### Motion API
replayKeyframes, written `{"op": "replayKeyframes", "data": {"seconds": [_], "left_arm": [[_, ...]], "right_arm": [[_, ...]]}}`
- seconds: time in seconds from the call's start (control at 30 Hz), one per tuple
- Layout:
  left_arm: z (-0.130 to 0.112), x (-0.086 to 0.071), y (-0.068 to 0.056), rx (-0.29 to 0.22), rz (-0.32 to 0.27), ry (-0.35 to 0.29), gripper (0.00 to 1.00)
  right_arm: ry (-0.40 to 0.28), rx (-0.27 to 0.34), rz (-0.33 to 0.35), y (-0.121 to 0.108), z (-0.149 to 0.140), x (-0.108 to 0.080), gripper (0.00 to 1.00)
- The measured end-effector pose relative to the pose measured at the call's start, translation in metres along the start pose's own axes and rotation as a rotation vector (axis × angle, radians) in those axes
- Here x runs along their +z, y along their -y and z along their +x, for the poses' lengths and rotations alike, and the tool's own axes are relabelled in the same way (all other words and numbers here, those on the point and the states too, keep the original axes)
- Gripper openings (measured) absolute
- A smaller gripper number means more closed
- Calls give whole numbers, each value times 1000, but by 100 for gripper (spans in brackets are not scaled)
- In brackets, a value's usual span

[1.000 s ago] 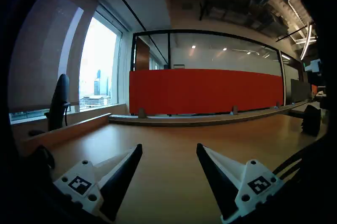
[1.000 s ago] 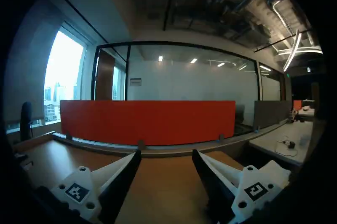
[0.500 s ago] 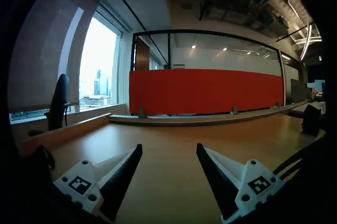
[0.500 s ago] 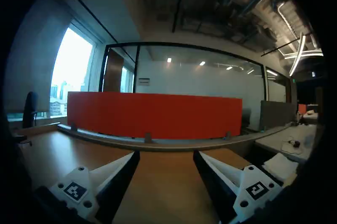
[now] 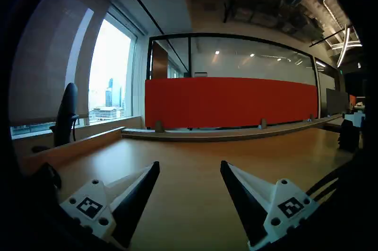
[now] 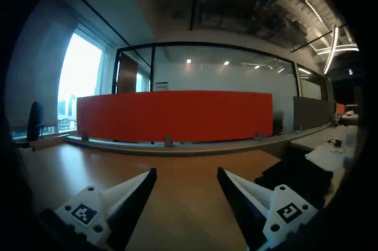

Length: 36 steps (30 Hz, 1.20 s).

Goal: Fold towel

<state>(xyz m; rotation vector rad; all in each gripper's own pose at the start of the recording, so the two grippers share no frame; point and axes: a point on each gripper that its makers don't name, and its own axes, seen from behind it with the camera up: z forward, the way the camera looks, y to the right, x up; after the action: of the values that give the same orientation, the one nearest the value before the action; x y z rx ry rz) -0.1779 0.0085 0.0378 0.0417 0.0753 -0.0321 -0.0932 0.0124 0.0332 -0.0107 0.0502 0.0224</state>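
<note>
Fingers of the left gripper (image 5: pixel 189 163) stand wide apart in the left gripper view, with nothing held between them, low over the bare wooden bench (image 5: pixel 264 151). The bench top runs away from them to a red partition (image 5: pixel 231 102) standing along its far edge, with glass walling behind it. To the left a bright window (image 5: pixel 111 81) shows city buildings, and a dark office chair (image 5: pixel 66 114) stands in front of it, beyond the bench's raised side edge. At the far right of this view a small dark object (image 5: pixel 349 135) stands near the bench's edge; what it is cannot be told. In the right gripper view the right gripper (image 6: pixel 186 170) is likewise spread wide and empty, its fingers low over the wood and pointing toward the red partition. The towel (image 6: pixel 297 175), a dark cloth in a low, flat heap, lies on the bench to the right, just beyond the right-hand finger and apart from both fingertips. Past it a paler bench (image 6: pixel 326 144) carries a few small things too blurred to name. The window and the office chair show at the left edge.
</note>
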Motion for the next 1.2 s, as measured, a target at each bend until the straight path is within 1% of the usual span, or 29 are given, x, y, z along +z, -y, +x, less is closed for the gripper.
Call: {"op": "replayKeyframes", "data": {"seconds": [0.37, 0.67, 0.9, 1.2], "left_arm": [[-1, 0, 0, 0, 0, 0, 96], [-1, 0, 0, 0, 0, 0, 96], [-1, 0, 0, 0, 0, 0, 96], [-1, 0, 0, 0, 0, 0, 96]], "right_arm": [[23, 9, 0, -1, -21, -1, 100], [31, 12, 4, 0, -33, -3, 100], [19, -12, 7, 4, -33, -5, 99], [12, -13, 15, 8, -31, -9, 99]]}}
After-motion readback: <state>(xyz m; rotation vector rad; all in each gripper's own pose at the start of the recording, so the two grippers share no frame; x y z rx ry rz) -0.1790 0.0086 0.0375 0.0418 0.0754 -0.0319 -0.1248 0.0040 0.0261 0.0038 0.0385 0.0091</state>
